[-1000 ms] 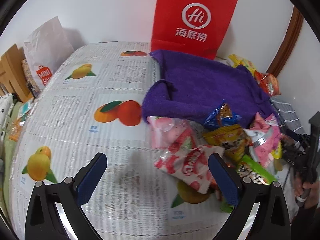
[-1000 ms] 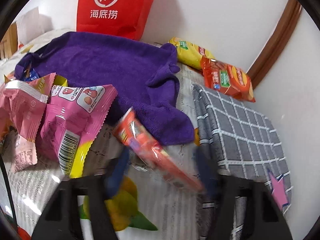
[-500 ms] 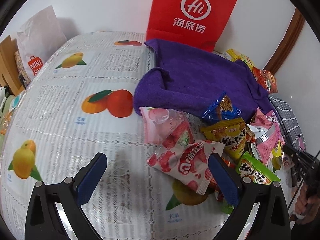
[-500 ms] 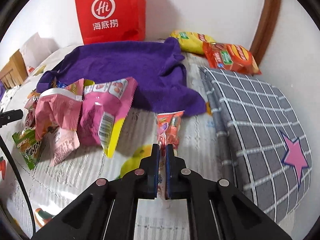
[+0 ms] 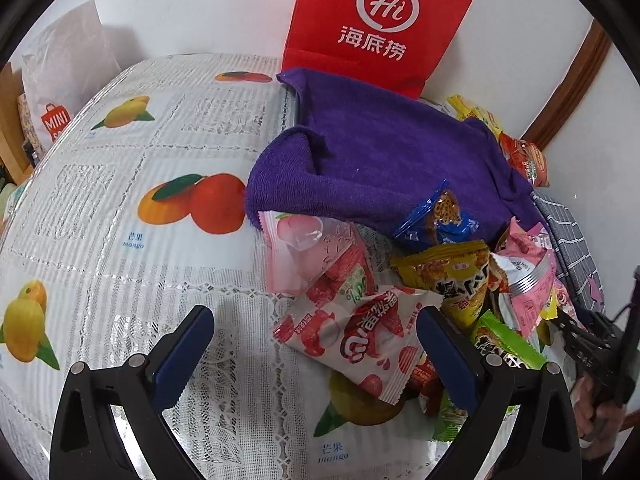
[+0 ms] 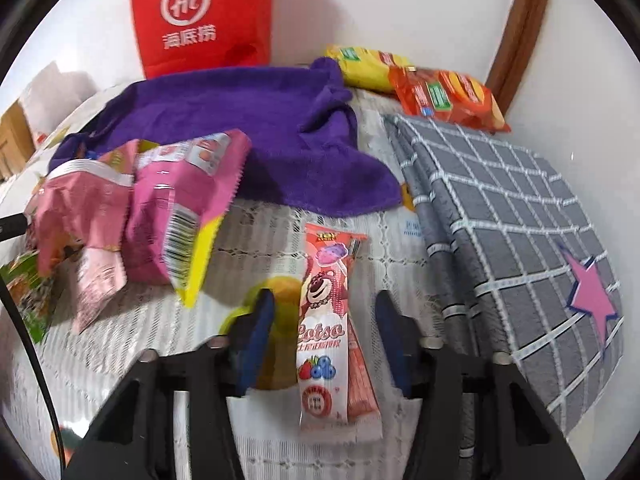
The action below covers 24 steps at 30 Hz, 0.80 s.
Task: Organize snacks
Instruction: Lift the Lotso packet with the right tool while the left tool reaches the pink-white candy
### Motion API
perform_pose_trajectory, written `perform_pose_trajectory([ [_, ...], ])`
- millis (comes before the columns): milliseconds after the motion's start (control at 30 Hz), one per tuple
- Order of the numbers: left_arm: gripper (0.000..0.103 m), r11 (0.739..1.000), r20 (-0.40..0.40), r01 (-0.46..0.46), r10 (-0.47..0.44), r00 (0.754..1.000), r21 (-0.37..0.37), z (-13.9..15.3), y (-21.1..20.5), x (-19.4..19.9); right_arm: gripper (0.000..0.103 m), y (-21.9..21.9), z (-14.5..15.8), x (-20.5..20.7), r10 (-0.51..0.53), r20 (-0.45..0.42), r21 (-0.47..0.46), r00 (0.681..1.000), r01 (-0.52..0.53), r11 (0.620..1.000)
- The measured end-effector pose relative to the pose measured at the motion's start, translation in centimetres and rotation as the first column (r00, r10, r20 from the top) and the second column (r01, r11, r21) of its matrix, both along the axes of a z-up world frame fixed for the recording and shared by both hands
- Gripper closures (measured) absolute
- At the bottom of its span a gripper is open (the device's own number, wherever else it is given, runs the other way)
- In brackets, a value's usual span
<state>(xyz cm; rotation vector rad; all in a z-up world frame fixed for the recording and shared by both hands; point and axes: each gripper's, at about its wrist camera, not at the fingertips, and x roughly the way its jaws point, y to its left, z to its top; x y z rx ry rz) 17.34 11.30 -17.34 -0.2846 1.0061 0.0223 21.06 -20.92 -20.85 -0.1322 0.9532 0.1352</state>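
Observation:
A long pink Lotso snack packet [image 6: 324, 344] lies flat on the lace tablecloth between the fingers of my right gripper [image 6: 325, 300]. The jaws stand open and the pads are clear of the packet on both sides. Two pink snack bags [image 6: 176, 208] lie to its left. My left gripper [image 5: 314, 316] is open above the table. A red-and-white strawberry packet [image 5: 360, 332] lies by its right finger [image 5: 444, 344], at the edge of a snack pile with a peach packet [image 5: 304, 240], a yellow packet [image 5: 448, 280] and a blue one [image 5: 440, 216].
A purple towel [image 5: 380, 160] lies behind the pile, with a red paper bag [image 5: 380, 20] against the wall. A grey checked cloth [image 6: 500, 220] covers the right side. Yellow [image 6: 368, 68] and orange chip packs [image 6: 448, 100] lie at the back. A white shopping bag [image 5: 64, 80] stands far left.
Half a second ago my right gripper was shut on the upright Lotso packet. Now its jaws stand apart and the packet lies flat on the cloth. The left gripper stayed open and barely moved.

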Motion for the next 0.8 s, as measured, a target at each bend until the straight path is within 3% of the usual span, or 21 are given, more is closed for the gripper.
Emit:
perform_pose_trajectory([
  [267,0.001,0.999,-0.03,0.047,-0.047,0.998,0.02,-0.7,-1.1,0.4,0.077,-1.2,-0.1,-2.6,-0.093,0.04,0.103,0.995,0.089,0.991],
  [467,0.0,0.995,-0.051,0.071,-0.067,0.996,0.07,-1.3,-2.1,1.1,0.077,-0.8,-0.1,-3.1,-0.093,0.045,0.072,0.995,0.09,0.993],
  [667,0.0,0.993,-0.045,0.09,-0.087,0.995,0.076,-1.5,-2.3,1.4,0.077,-1.2,-0.1,-2.8,-0.096,0.039,0.101,0.995,0.092,0.991],
  [800,0.0,0.991,-0.051,0.119,-0.115,0.992,0.067,-1.4,-2.4,1.3,0.077,-0.7,-0.1,-2.8,-0.092,0.046,0.06,0.995,0.089,0.994],
])
